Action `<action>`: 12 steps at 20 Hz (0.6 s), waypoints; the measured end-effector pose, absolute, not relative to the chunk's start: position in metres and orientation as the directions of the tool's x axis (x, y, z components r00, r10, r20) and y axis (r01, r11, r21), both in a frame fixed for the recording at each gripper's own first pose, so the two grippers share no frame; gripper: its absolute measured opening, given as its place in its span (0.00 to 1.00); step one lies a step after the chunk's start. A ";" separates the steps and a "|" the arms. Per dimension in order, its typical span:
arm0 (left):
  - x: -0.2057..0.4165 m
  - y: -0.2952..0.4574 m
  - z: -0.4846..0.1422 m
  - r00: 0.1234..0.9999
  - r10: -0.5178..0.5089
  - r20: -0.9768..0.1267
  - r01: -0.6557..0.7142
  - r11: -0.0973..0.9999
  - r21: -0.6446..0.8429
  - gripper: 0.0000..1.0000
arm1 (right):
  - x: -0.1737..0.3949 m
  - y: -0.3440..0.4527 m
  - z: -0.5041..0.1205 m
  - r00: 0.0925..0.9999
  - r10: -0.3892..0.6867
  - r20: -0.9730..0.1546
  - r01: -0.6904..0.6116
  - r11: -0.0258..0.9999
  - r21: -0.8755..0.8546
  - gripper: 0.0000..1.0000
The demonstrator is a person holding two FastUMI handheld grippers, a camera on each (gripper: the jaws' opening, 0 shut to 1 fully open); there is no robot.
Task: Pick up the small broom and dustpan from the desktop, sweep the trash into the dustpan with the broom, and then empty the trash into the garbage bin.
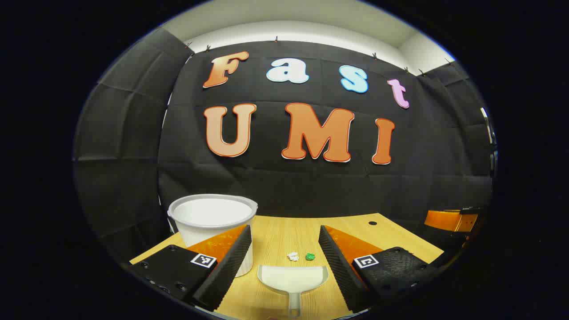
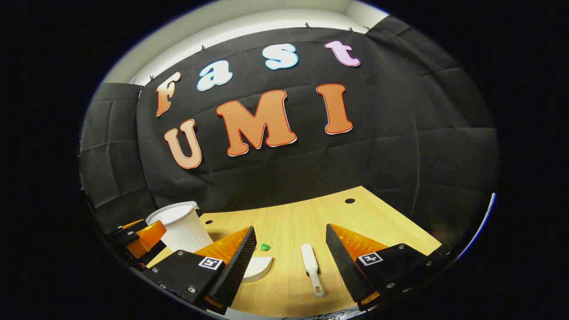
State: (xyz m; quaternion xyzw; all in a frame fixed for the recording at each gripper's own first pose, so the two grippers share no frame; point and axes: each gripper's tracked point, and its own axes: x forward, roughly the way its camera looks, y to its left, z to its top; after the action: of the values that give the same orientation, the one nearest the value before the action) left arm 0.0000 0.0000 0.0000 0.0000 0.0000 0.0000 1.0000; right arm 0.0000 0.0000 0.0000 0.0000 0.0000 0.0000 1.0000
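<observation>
In the left gripper view, the left gripper (image 1: pixel 284 262) hangs above the desk (image 1: pixel 284 231) with its fingers spread wide and nothing between them. The white dustpan (image 1: pixel 293 279) lies at the bottom centre of the frame, handle toward the camera, its end cut off by the frame's lower edge. Just beyond its mouth sit a white scrap (image 1: pixel 293 256) and a green scrap (image 1: pixel 310 256). The white bin (image 1: pixel 212 222) stands at lower left, partly hidden behind the left finger.

In the right gripper view, the right gripper (image 2: pixel 291 258) is likewise spread and empty. The small white broom (image 2: pixel 311 269) lies at lower centre, between the fingers but below them; its bristles are hard to make out.

Nothing is picked up yet, so the task looks to be at its first step. Next, each gripper needs to drop and close on its handle.
</observation>
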 end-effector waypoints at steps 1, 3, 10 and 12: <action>-0.001 -0.004 0.004 1.000 0.002 0.014 -0.001 1.000 -0.012 0.96 | 0.004 -0.003 -0.001 1.000 0.005 -0.009 -0.005 1.000 -0.011 0.94; -0.001 -0.013 0.020 0.997 0.002 0.071 0.000 1.000 -0.024 0.96 | 0.014 -0.005 -0.001 0.999 0.024 -0.023 -0.025 0.999 -0.032 0.94; 0.000 -0.036 0.016 0.994 0.060 0.096 -0.048 0.992 -0.120 0.95 | 0.028 -0.013 0.013 0.997 0.074 0.003 -0.073 0.993 -0.089 0.94; 0.002 -0.036 0.020 0.994 0.053 0.096 -0.043 0.995 -0.095 0.95 | 0.027 -0.018 0.023 0.998 0.047 0.036 -0.043 0.994 -0.103 0.94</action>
State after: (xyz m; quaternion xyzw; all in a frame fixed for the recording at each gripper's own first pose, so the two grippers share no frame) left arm 0.0024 -0.0359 0.0196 -0.0462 -0.0494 0.0241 0.9974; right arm 0.0272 -0.0175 0.0225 -0.0512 -0.0191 0.0225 0.9983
